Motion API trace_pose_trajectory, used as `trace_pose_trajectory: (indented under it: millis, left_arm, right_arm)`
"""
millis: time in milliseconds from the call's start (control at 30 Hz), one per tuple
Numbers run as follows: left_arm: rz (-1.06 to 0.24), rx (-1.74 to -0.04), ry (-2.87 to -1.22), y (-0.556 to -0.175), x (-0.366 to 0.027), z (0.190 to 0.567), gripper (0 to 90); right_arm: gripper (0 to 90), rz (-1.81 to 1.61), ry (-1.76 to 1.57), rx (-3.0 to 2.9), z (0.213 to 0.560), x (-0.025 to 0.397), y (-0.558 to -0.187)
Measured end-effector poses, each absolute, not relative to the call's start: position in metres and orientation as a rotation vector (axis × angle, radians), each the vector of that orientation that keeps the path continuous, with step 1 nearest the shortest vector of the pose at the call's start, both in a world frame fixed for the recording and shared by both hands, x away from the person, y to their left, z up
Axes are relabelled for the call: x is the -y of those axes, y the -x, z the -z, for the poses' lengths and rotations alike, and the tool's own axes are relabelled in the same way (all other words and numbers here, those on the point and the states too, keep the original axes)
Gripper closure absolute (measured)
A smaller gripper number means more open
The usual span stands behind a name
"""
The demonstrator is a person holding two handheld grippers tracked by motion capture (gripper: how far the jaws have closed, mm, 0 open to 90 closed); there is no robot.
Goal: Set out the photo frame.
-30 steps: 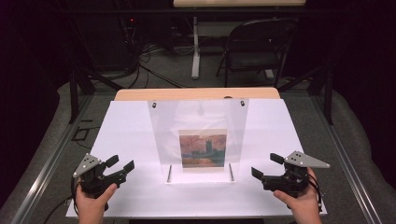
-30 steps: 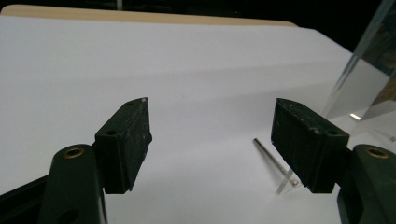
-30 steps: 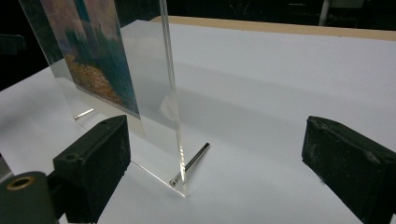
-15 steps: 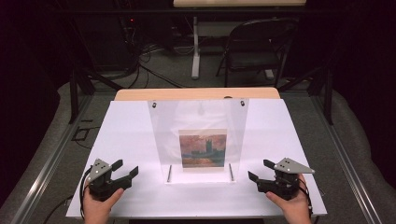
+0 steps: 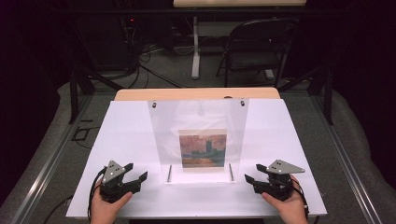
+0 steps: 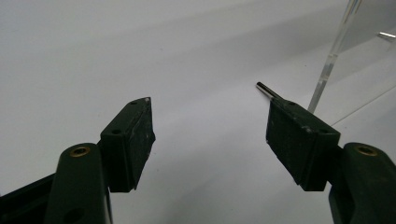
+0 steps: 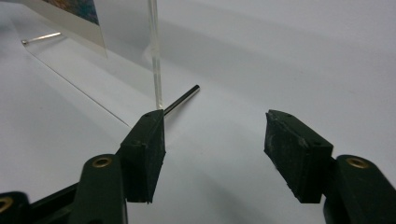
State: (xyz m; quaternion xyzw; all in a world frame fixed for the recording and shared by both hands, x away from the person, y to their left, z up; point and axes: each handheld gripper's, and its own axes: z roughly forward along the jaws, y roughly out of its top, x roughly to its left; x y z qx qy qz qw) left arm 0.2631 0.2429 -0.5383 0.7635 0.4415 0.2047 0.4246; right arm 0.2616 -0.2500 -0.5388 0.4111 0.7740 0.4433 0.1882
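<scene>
Acrylic stand (image 5: 198, 135) between left gripper (image 5: 136, 174) and right gripper (image 5: 251, 180); fingers wide, empty.

I am holding my left gripper (image 5: 138, 177) low in my left hand (image 5: 108, 207), its jaws standing wide apart and angling forward and inward. My right hand (image 5: 288, 205) is cradling my right gripper (image 5: 249, 180) likewise, jaws gaping wide and pointing inward toward my left

clear acrylic stand (image 5: 198, 135) upright mid-table, open white tabletop (image 5: 130, 135) either side
</scene>
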Motion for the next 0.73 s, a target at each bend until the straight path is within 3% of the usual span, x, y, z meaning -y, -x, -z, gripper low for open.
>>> trace_pose_trajectory:
  millis: [267,733]
  left_arm:
    - [-0.499,-1.08,-1.917,-0.264,-0.24,0.54,32.2]
    - [-0.442,-1.141,-1.853,-0.269,-0.246,0.542,29.9]
  right_arm:
    - [42.3,-1.287,-1.17,-2.149,0.536,0.252,-0.261]
    - [37.9,-1.309,-1.247,-2.109,0.538,0.261,-0.264]
